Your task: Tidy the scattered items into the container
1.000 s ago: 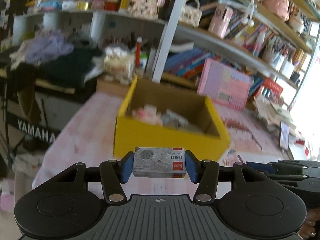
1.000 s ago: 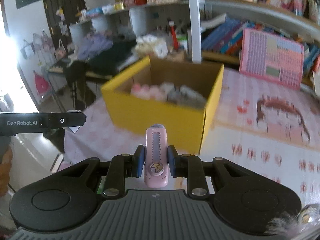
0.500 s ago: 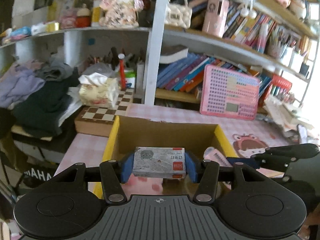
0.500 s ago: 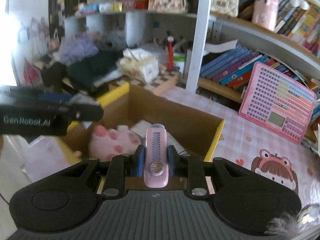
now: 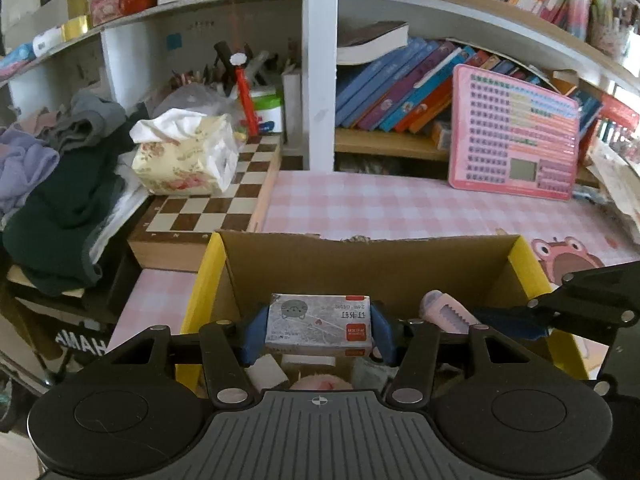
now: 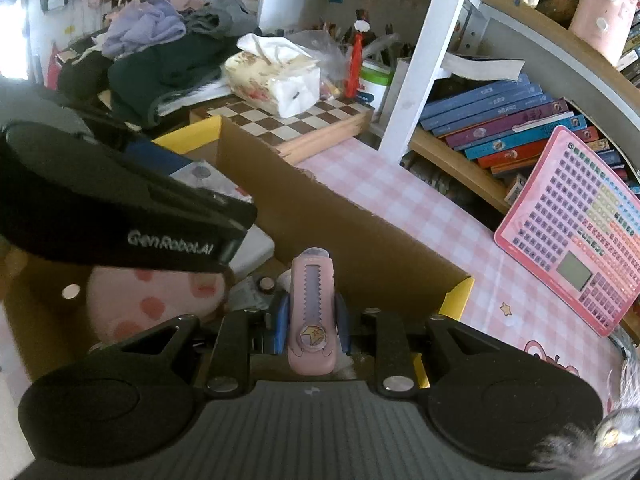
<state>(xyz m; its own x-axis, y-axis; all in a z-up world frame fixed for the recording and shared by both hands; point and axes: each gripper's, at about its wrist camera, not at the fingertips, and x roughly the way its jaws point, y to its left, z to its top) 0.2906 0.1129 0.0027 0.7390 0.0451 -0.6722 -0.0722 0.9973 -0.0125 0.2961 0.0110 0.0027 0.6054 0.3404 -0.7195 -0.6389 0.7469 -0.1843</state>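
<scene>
We hold two tongs over the yellow box point(image 5: 202, 280). Our left tongs point(image 5: 319, 330) are pinched tight on a small gray staple box point(image 5: 319, 325), which sits between the blue pads point(image 5: 253, 334) above the open box. Our right tongs point(image 6: 310, 320) squeeze a pink cutter point(image 6: 311, 312) that points straight ahead, also above the open box. Under the tongs, inside the box, we see a soft pink toy with red spots point(image 6: 152, 300). Past the box, ahead of the left tongs, sits a chess board point(image 5: 216, 196) with a tissue pack point(image 5: 184, 156) on top. A pink toy tablet point(image 5: 514, 134) leans on the shelf, ahead and to the right.
</scene>
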